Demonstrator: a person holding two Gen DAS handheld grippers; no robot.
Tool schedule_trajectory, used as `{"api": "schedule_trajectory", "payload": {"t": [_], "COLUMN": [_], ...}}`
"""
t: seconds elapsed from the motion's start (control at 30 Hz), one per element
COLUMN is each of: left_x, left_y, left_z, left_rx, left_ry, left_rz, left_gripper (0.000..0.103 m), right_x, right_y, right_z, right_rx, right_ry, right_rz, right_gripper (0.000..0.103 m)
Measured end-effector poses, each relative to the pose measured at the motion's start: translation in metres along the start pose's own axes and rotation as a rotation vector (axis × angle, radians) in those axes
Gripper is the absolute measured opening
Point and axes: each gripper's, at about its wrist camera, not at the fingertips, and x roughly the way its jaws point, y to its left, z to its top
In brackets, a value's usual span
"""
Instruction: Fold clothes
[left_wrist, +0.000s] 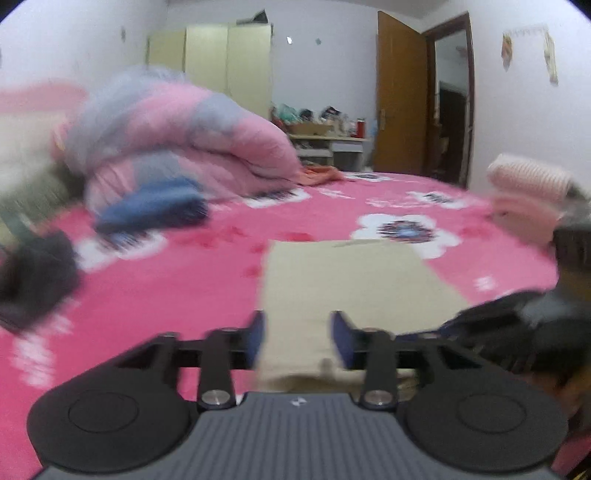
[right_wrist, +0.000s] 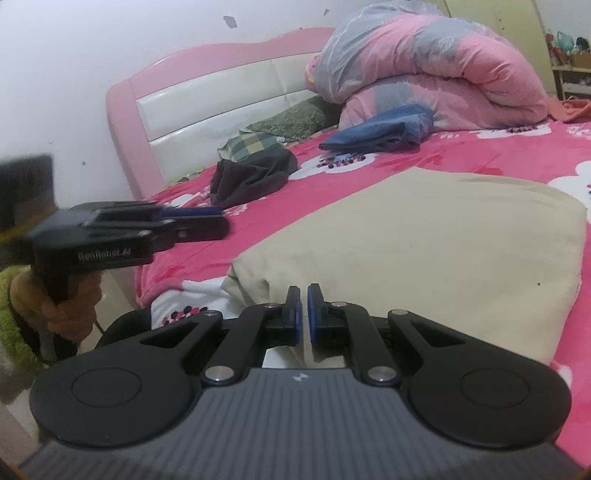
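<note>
A folded beige garment (left_wrist: 351, 288) lies flat on the pink flowered bed sheet (left_wrist: 166, 280). In the blurred left wrist view my left gripper (left_wrist: 298, 332) is open over the garment's near edge, and neither pad presses on the cloth. In the right wrist view the beige garment (right_wrist: 424, 236) fills the middle. My right gripper (right_wrist: 303, 295) is shut at its near corner, with only a sliver between the blue pads and no cloth visibly in it. The left gripper (right_wrist: 218, 220) hovers at the left over the bed's edge, held by a hand in a green sleeve (right_wrist: 14, 306).
A rolled pink and blue quilt (right_wrist: 436, 62) lies at the head of the bed, with a blue garment (right_wrist: 376, 133) and a dark grey one (right_wrist: 255, 177) before it. Pillows (right_wrist: 258, 144) lean on the pink headboard (right_wrist: 207, 99). A pink folded stack (left_wrist: 528, 192) sits right.
</note>
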Motion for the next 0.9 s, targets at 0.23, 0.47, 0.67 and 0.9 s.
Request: {"api": "schedule_trajectory", "payload": {"t": [0.23,0.47,0.67,0.9], "left_x": [0.014,0.014,0.018,0.02], "left_y": [-0.01,-0.015,-0.017,-0.014], "left_z": [-0.022,-0.022,-0.019,-0.017], "left_rx": [0.043,0.048,0.049,0.042], "left_ry": [0.024,0.037,0.049,0.056], "left_rz": [0.033,0.07,0.088,0.086], "left_gripper": [0.046,0.049,0.052,0.053], "right_x": [-0.054,-0.1,-0.08,-0.11], "right_y": [0.024,0.03,0.005,0.009], "right_z": [-0.021,-0.022,-0.053,-0.046], "right_rx": [-0.028,-0.102,-0.043,-0.051], "right_ry": [-0.019,-0.123,0.067,-0.019], "right_rz": [-0.107,-0.279,-0.336,-0.407], "right_gripper": [0.005,0.005,0.004,0.014]}}
